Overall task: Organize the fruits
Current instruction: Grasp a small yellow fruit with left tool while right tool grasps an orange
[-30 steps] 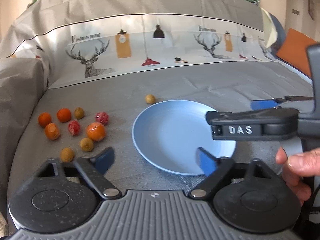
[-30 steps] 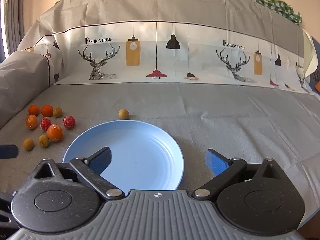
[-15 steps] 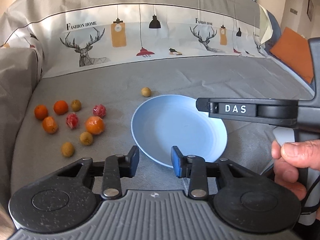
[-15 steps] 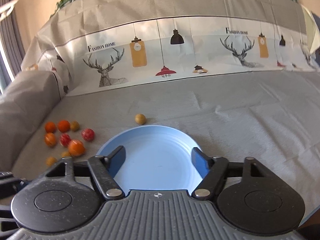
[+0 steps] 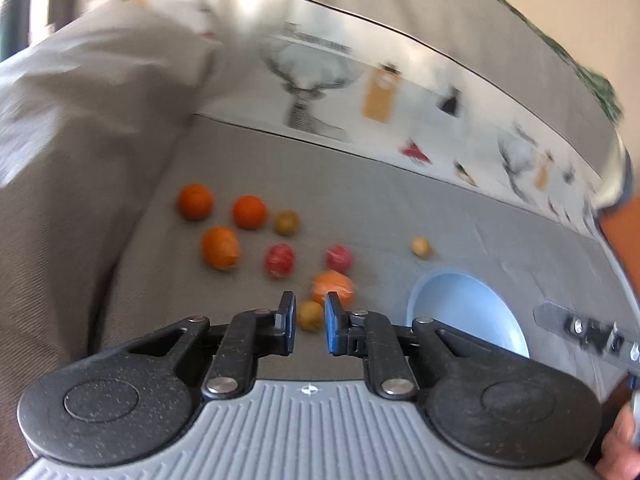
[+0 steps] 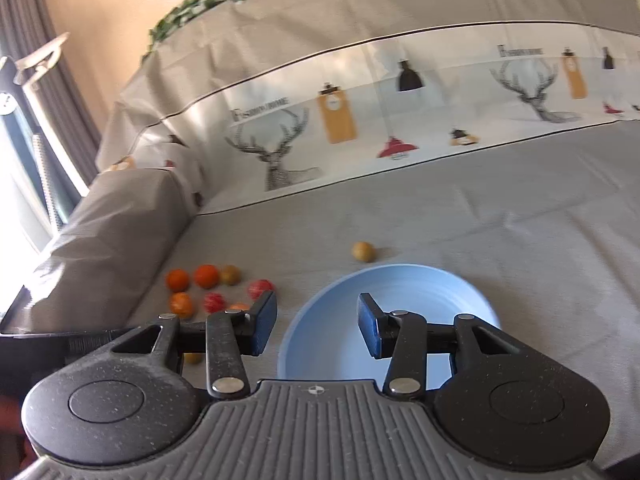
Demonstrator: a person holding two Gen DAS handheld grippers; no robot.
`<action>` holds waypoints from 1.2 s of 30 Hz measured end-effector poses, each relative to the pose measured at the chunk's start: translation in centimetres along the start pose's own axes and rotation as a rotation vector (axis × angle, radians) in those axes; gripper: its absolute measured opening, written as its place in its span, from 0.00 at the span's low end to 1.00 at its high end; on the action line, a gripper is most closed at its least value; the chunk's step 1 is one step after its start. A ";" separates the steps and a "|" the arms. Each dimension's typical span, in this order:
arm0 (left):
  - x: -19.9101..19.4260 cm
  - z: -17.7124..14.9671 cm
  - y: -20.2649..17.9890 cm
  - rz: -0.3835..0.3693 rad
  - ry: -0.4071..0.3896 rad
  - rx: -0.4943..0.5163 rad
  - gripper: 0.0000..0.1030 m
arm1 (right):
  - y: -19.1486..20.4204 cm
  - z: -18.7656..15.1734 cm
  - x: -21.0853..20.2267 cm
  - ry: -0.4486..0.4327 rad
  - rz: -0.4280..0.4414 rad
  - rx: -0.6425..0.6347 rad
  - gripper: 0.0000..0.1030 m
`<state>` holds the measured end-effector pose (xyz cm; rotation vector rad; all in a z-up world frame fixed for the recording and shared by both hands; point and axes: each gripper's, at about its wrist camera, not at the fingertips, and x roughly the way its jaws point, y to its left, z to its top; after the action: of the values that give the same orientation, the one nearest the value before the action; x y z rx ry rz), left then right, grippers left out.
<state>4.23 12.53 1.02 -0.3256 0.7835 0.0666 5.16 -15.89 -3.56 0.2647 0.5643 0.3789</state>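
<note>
Several small fruits lie on the grey cloth in the left wrist view: oranges [image 5: 249, 212], red ones [image 5: 279, 260] and tan ones [image 5: 286, 222]. One tan fruit [image 5: 421, 247] lies apart, near the empty blue plate [image 5: 472, 304]. My left gripper [image 5: 310, 322] hovers above the cluster, its jaws narrowed to a small gap, with a tan fruit [image 5: 310, 315] and an orange [image 5: 334, 287] seen beyond the gap, not held. My right gripper [image 6: 316, 326] is part open and empty over the plate's [image 6: 420, 284] left rim. The fruit cluster [image 6: 206, 276] lies to its left.
The cloth-covered sofa has a padded armrest [image 6: 104, 216] on the left and a printed backrest [image 6: 360, 120] behind. An orange cushion [image 5: 624, 232] lies at the far right. The right gripper's body [image 5: 588, 332] reaches in at the right of the left wrist view.
My left gripper swung left from the plate to the fruit cluster and narrowed its jaws. My right gripper also narrowed and shifted left over the plate.
</note>
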 end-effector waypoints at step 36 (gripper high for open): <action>8.6 0.4 -0.7 0.202 0.269 0.076 0.27 | 8.3 -1.2 20.0 0.335 0.011 -0.147 0.38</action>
<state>10.75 11.49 -4.60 -0.1834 1.0813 0.1854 17.83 0.05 -11.01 0.0617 0.8600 0.4775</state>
